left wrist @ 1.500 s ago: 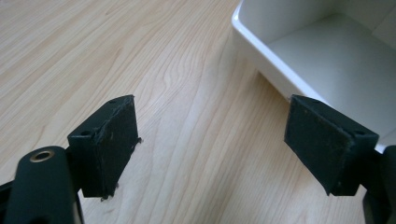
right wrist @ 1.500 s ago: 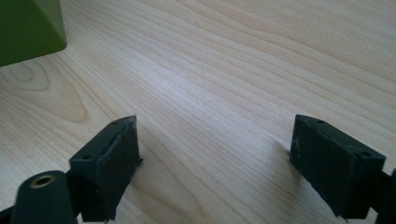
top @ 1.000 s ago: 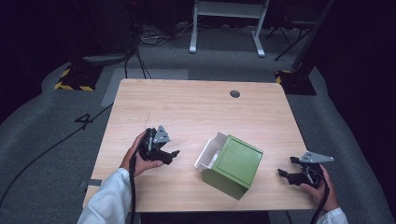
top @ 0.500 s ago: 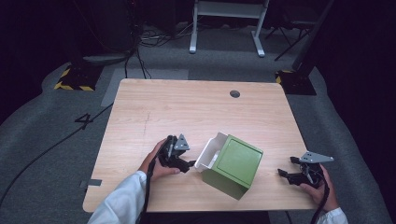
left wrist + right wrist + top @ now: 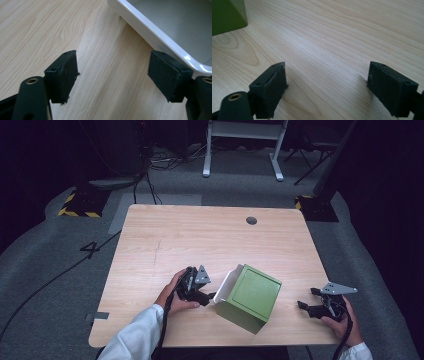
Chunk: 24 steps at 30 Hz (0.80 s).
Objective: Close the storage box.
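Note:
A green box lies tipped on its side near the table's front edge, its white inner drawer sticking out toward the left. My left gripper is open right at that drawer; in the left gripper view the white drawer rim runs just above my right-hand pad, with bare wood between the jaws. My right gripper rests open on the table at the front right, apart from the box. The right gripper view has the green box corner at its upper left.
The wooden table has a round cable hole near its far edge. Cables trail from both grippers over the front edge. Grey floor, a white frame and dark equipment lie beyond the table.
My left gripper has moved to the right across the table and now sits against the white drawer's open end. The right gripper and the box have stayed put.

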Each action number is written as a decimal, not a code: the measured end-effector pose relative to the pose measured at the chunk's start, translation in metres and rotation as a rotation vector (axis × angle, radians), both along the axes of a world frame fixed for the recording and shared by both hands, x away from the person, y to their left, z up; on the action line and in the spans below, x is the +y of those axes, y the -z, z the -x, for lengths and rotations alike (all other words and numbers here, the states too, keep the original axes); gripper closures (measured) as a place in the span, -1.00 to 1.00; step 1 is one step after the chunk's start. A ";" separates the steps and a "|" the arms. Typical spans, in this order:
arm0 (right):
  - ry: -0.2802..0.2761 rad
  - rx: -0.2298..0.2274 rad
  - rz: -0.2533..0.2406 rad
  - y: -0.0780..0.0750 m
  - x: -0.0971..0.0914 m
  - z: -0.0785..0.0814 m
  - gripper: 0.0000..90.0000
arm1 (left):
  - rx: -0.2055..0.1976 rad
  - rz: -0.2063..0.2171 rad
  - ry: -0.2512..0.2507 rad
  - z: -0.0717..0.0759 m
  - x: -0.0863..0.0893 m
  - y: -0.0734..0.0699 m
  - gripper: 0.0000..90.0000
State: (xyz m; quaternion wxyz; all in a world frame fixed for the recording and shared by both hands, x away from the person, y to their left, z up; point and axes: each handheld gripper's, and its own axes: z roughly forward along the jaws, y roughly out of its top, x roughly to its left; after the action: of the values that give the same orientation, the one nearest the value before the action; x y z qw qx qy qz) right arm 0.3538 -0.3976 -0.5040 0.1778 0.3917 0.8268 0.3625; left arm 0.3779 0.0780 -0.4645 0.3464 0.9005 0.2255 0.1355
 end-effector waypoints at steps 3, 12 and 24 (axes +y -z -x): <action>0.000 0.000 0.000 0.000 0.000 0.000 -0.65 | -0.014 0.006 -0.023 -0.001 0.010 -0.003 -0.55; 0.000 0.000 0.000 0.000 0.000 0.000 -0.65 | -0.022 -0.009 -0.121 0.007 0.071 -0.004 -0.59; 0.000 0.000 0.000 0.000 0.000 0.000 -0.65 | -0.014 -0.020 -0.217 0.022 0.127 0.007 -0.62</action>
State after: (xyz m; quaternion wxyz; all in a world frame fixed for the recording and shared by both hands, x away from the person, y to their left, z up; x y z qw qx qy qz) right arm 0.3538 -0.3975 -0.5040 0.1777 0.3919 0.8267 0.3624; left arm 0.3558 0.2054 -0.4717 0.3220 0.8733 0.3179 0.1807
